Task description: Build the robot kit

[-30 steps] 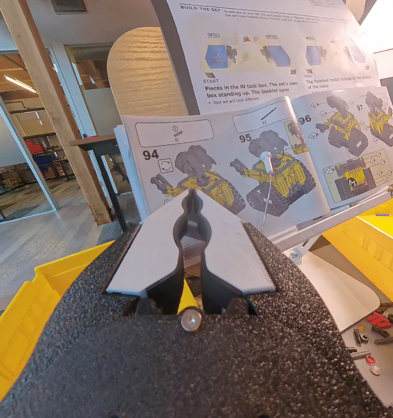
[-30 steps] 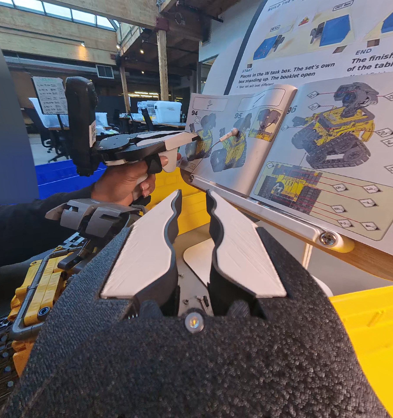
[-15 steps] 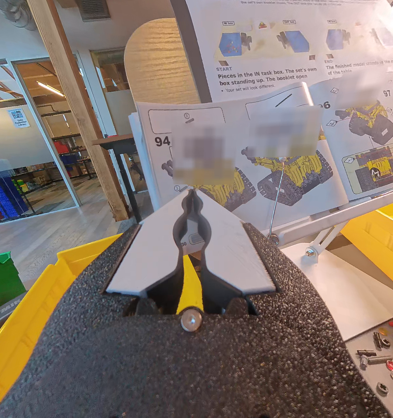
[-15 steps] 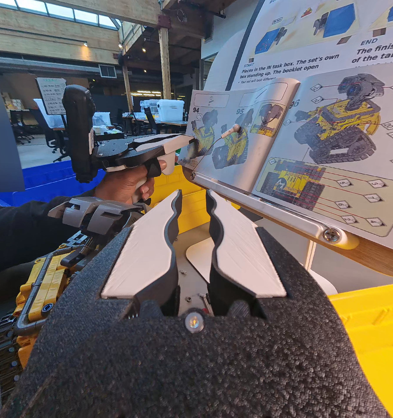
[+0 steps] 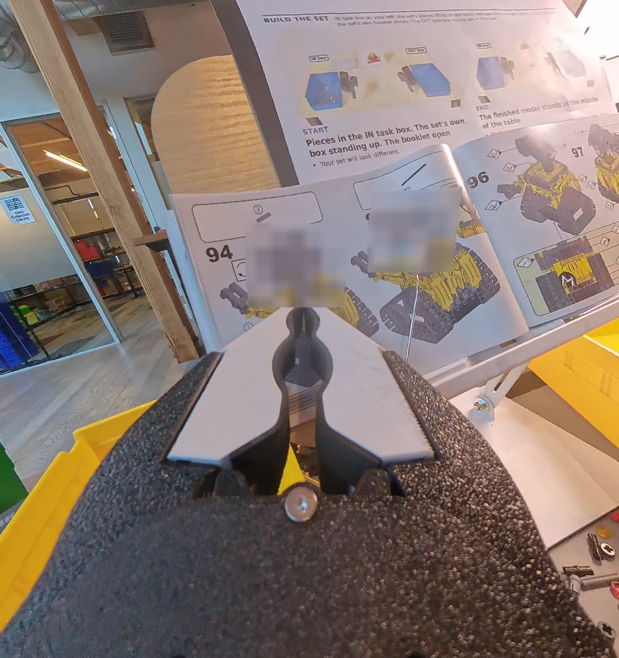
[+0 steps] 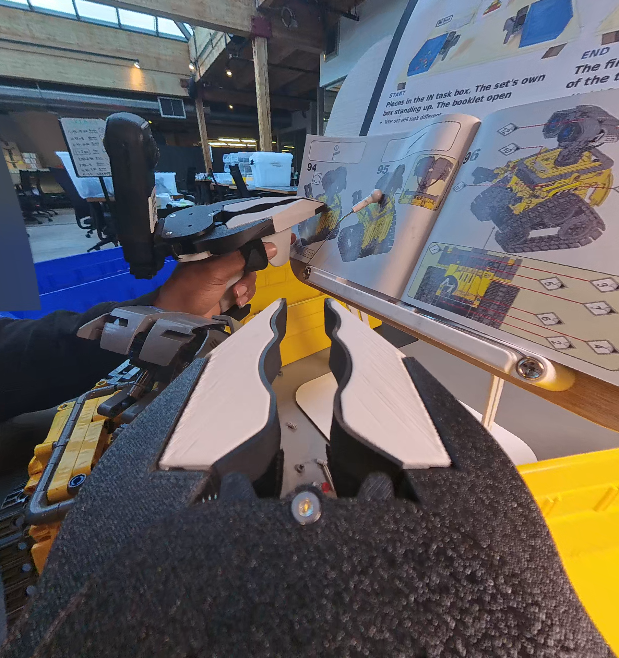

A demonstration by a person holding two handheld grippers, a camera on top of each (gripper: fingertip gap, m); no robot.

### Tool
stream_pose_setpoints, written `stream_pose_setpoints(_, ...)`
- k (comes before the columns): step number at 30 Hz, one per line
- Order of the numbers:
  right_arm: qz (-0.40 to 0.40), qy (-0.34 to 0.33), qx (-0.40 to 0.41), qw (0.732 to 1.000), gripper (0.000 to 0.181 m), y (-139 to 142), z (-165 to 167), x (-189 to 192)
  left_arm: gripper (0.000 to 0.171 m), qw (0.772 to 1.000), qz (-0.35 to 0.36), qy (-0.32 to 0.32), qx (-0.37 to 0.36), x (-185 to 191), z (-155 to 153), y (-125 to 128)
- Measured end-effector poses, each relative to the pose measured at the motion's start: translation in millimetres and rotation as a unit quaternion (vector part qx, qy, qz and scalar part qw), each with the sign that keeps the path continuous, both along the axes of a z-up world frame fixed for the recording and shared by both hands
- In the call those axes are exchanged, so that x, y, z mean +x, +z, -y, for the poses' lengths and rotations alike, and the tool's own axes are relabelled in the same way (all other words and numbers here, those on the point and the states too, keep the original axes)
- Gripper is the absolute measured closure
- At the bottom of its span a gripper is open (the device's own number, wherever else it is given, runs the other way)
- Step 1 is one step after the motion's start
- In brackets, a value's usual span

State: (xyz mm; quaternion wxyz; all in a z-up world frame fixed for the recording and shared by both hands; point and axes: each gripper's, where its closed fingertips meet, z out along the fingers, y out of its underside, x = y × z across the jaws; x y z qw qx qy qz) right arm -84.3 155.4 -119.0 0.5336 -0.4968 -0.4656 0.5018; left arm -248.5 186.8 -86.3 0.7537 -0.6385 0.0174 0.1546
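L claw: left gripper (image 5: 300, 315) closed, tips meeting w/ only a thin slit; tip sits right at the left page of the open booklet (image 5: 293, 208), low on that page; cannot tell if paper is nipped between the tips or just touched; seen from the R cam, a hand (image 6: 211, 281) holds it level, nose against the page's outer edge

R claw: right gripper (image 6: 306, 309) open, clear gap, nothing in it; hangs below and just in front of the stand ledge (image 6: 425, 327), not touching it

Booklet: propped open on the ledge, leaning back on a big printed sheet (image 5: 407, 71); wire page-holder (image 6: 368, 199) w/ a pale knob presses the left page near the spine

Around: yellow-and-grey brick model (image 6: 72, 438) low at L of the R cam, under the sleeve; yellow bin (image 5: 33, 534) beneath the L claw; white base plate (image 5: 550, 480) under the stand; loose small parts (image 5: 600, 555) on the table beside it

Change: over the last sec the L cam drifted a bit vs the booklet, page now looms larger; L claw closed throughout; R claw gap and pose near identical; booklet pages not turned
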Motion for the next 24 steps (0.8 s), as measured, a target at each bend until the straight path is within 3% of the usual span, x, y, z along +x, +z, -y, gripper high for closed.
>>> stream_pose_setpoints(24,0.010,0.008,-0.009,1.000,0.161,-8.2,1.7,-3.5,0.171,1.000,0.008,-0.014,-0.003,1.5,-1.2,0.4)
